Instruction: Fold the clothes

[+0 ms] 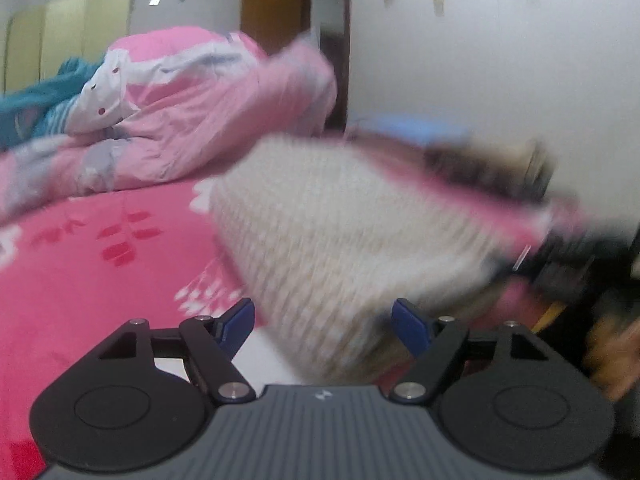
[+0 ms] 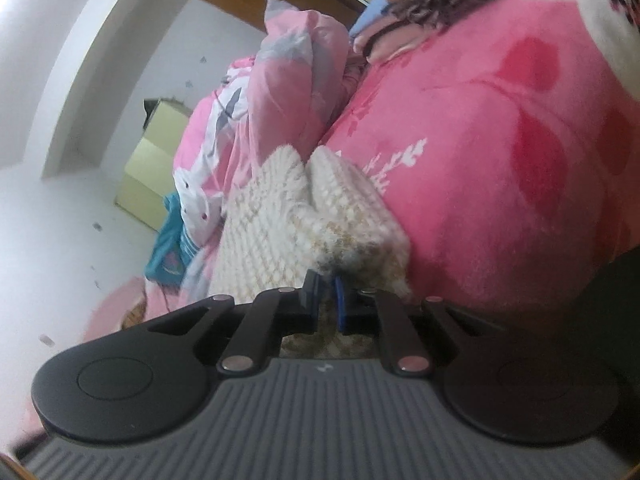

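Sweater [image 1: 340, 240] up off the pink bed [image 1: 100, 272], lifted and blurred across your left view! Your right gripper [image 2: 327, 300] has its fingers pinched narrow on the knit edge. Your left gripper [image 1: 323, 320] gapes wide, holding nothing, the sweater hanging just ahead. Pink quilt [image 1: 192, 112] piled behind.

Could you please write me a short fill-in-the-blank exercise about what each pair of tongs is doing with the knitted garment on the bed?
1. The right tongs are ____ on the cream knitted garment.
2. The left tongs stand ____, gripping nothing.
3. The garment lies on a ____ floral blanket.

Missing words: shut; open; pink
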Available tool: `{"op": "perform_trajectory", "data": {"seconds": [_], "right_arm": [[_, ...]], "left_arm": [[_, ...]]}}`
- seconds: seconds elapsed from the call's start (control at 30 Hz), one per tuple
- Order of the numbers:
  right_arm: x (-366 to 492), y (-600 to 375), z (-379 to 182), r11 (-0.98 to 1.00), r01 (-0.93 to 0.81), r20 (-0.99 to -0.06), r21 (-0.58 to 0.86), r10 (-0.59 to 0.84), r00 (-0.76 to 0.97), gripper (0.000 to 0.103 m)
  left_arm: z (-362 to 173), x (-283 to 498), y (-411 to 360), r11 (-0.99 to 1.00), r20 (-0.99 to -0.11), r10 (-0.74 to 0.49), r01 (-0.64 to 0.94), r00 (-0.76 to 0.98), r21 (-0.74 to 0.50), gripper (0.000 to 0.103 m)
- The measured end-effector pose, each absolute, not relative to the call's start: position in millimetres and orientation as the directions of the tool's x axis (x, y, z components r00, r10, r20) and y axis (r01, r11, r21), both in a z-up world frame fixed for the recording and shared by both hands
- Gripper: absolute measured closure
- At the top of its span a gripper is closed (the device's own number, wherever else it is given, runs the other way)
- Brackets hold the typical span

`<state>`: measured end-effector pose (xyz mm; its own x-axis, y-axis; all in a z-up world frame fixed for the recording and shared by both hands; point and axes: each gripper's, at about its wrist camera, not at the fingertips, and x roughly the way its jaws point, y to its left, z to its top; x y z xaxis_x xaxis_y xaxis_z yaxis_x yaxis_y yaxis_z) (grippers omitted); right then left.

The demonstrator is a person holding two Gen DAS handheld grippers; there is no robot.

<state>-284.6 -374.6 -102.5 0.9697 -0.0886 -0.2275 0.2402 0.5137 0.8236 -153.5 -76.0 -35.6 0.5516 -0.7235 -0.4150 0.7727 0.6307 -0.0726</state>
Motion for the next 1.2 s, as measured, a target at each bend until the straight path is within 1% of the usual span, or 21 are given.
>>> {"op": "perform_trajectory", "data": {"seconds": [0.07, 0.1, 0.17, 0.23, 0.3, 0.37, 0.43, 0.5, 0.57, 0.63, 0.73, 0.8, 0.83, 0.87, 0.93, 1.0, 1.07, 1.1, 1.13, 1.17, 1.2], "right_arm": [[-284.5, -370.0, -98.5, 0.556, 0.263, -0.249, 0.789, -0.103, 0.963, 0.096], [-283.6, -367.3, -95.8, 0.580, 0.276, -0.260, 0.766, -0.113, 0.959, 0.096], [-282.3, -362.9, -91.0, 0.622, 0.298, -0.280, 0.724, -0.130, 0.951, 0.096], [-281.7, -360.0, -87.1, 0.653, 0.314, -0.295, 0.689, -0.142, 0.945, 0.096], [-282.1, -359.0, -81.1, 0.691, 0.321, -0.313, 0.648, -0.142, 0.939, 0.095], [-284.0, -358.2, -71.3, 0.746, 0.327, -0.339, 0.579, -0.145, 0.930, 0.092], [-290.6, -358.3, -56.2, 0.808, 0.350, -0.367, 0.474, -0.180, 0.913, 0.092], [-300.8, -357.9, -39.4, 0.839, 0.434, -0.394, 0.329, -0.296, 0.870, 0.089], [-308.3, -359.7, -26.2, 0.837, 0.487, -0.396, 0.249, -0.371, 0.840, 0.087], [-311.6, -361.2, -15.1, 0.845, 0.462, -0.372, 0.269, -0.351, 0.859, 0.087], [-297.7, -346.9, -6.8, 0.902, 0.344, -0.338, 0.261, -0.249, 0.908, 0.087], [-288.3, -344.1, -9.8, 0.910, 0.344, -0.363, 0.231, -0.247, 0.898, 0.087], [-283.6, -342.7, -11.3, 0.914, 0.343, -0.376, 0.216, -0.246, 0.894, 0.087], [-278.9, -341.3, -12.8, 0.918, 0.342, -0.388, 0.201, -0.246, 0.888, 0.087], [-269.4, -338.5, -15.8, 0.925, 0.339, -0.413, 0.171, -0.245, 0.877, 0.087], [-260.0, -335.7, -18.8, 0.932, 0.334, -0.437, 0.140, -0.245, 0.866, 0.087], [-250.6, -333.0, -21.9, 0.938, 0.329, -0.461, 0.110, -0.245, 0.853, 0.087], [-245.9, -331.6, -23.4, 0.940, 0.326, -0.472, 0.095, -0.246, 0.846, 0.087], [-241.1, -330.2, -24.9, 0.943, 0.323, -0.484, 0.080, -0.247, 0.840, 0.087], [-236.4, -328.8, -26.4, 0.945, 0.320, -0.496, 0.065, -0.247, 0.833, 0.087], [-231.7, -327.4, -27.9, 0.948, 0.316, -0.507, 0.050, -0.248, 0.825, 0.087]], "left_arm": [[-22.9, -152.7, -73.8, 0.636, -0.357, -0.741, 0.765, 0.568, -0.101, 0.024], [-20.0, -151.8, -79.8, 0.644, -0.345, -0.733, 0.761, 0.586, -0.077, 0.024], [-22.7, -148.7, -101.1, 0.665, -0.348, -0.696, 0.747, 0.628, 0.017, 0.025], [-34.4, -143.3, -123.9, 0.669, -0.390, -0.662, 0.739, 0.640, 0.077, 0.025], [-47.6, -139.0, -140.6, 0.671, -0.435, -0.632, 0.733, 0.641, 0.106, 0.027], [-58.4, -136.8, -146.4, 0.686, -0.465, -0.612, 0.722, 0.639, 0.090, 0.027], [-59.7, -137.1, -144.2, 0.695, -0.456, -0.618, 0.716, 0.640, 0.063, 0.025], [-60.0, -136.0, -142.0, 0.696, -0.458, -0.622, 0.717, 0.635, 0.049, 0.025], [-60.0, -134.9, -139.6, 0.692, -0.458, -0.628, 0.721, 0.629, 0.043, 0.025], [-60.3, -134.0, -135.4, 0.692, -0.458, -0.634, 0.722, 0.623, 0.023, 0.025], [-58.5, -134.0, -127.7, 0.693, -0.449, -0.649, 0.721, 0.614, -0.016, 0.025], [-56.1, -135.9, -119.3, 0.690, -0.433, -0.664, 0.723, 0.610, -0.040, 0.025], [-53.1, -140.8, -112.4, 0.677, -0.407, -0.683, 0.735, 0.607, -0.039, 0.025], [-51.0, -147.5, -106.4, 0.651, -0.379, -0.708, 0.758, 0.596, -0.026, 0.021], [-51.5, -167.3, -97.3, 0.567, -0.339, -0.764, 0.822, 0.549, 0.053, 0.012], [-60.4, -186.3, -97.9, 0.530, -0.340, -0.761, 0.832, 0.552, 0.164, 0.012], [-73.9, -195.8, -105.8, 0.549, -0.349, -0.715, 0.796, 0.605, 0.255, 0.014], [-79.4, -194.4, -109.2, 0.573, -0.352, -0.692, 0.776, 0.630, 0.263, 0.017], [-84.7, -192.5, -112.4, 0.597, -0.355, -0.668, 0.756, 0.654, 0.268, 0.023], [-87.5, -187.1, -113.4, 0.624, -0.360, -0.650, 0.741, 0.669, 0.250, 0.026], [-88.7, -180.4, -113.6, 0.645, -0.366, -0.638, 0.730, 0.677, 0.224, 0.026]]}}
